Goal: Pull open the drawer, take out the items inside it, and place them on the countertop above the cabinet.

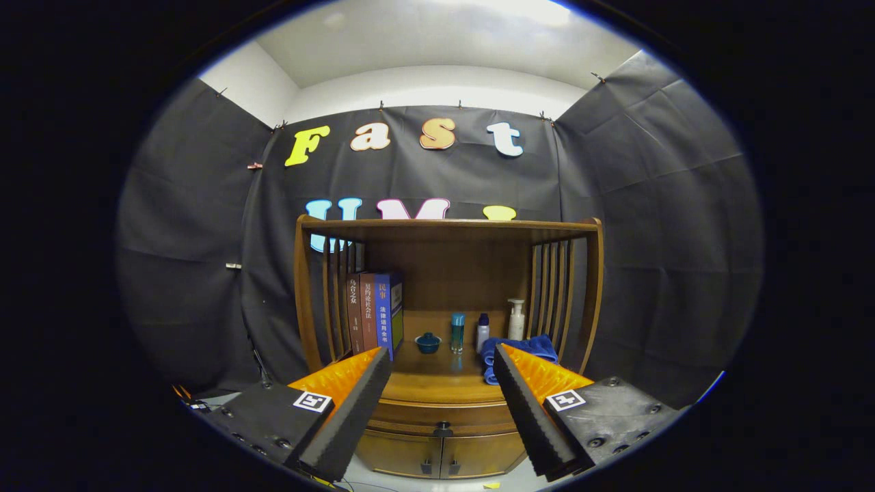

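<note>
A wooden cabinet [444, 410] stands ahead against the black cloth wall. Its drawer [437, 415] is closed, with a small dark knob [443, 430] at the middle of its front. The countertop [437, 383] lies just above the drawer, under an open shelf frame. My gripper [442, 359] is open, its two fingers wide apart with nothing between them. The left finger [355, 403] and right finger [526, 403] frame the drawer front, which lies some way beyond the tips. The drawer's contents are hidden.
On the countertop stand three books [374, 311] at the left, a small blue lidded bowl [428, 342], a teal bottle [457, 333], a white-and-blue bottle [482, 331], a white pump bottle [516, 319] and a folded blue towel [519, 352]. Two cupboard doors [441, 454] sit below the drawer.
</note>
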Action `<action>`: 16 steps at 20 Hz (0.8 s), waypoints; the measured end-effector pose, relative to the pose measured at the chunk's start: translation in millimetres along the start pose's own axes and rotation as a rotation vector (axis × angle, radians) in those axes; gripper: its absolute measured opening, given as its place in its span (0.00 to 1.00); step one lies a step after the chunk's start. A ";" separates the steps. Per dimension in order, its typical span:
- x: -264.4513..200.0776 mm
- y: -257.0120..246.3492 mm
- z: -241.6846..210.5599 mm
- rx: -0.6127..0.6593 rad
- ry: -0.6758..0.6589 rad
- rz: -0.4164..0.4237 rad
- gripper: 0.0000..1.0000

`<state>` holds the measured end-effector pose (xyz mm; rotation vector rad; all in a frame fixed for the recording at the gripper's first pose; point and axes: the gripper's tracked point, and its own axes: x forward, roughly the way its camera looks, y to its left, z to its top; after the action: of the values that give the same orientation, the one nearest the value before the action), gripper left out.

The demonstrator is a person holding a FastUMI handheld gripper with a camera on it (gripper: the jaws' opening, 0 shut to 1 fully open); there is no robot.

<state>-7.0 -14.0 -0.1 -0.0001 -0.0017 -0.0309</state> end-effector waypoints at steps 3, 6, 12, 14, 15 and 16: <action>4.4 -0.1 -8.7 0.004 0.011 0.000 0.98; 13.7 1.4 -22.4 0.016 0.027 0.000 0.98; 45.2 -2.0 -76.5 0.019 0.095 -0.005 0.98; 58.4 -3.4 -101.2 0.016 0.139 -0.006 0.98; 63.5 -4.4 -113.5 0.019 0.161 -0.004 0.98; 69.6 -6.5 -122.9 0.023 0.177 -0.003 0.98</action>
<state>62.6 -22.6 -122.9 0.0260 0.1751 -0.0335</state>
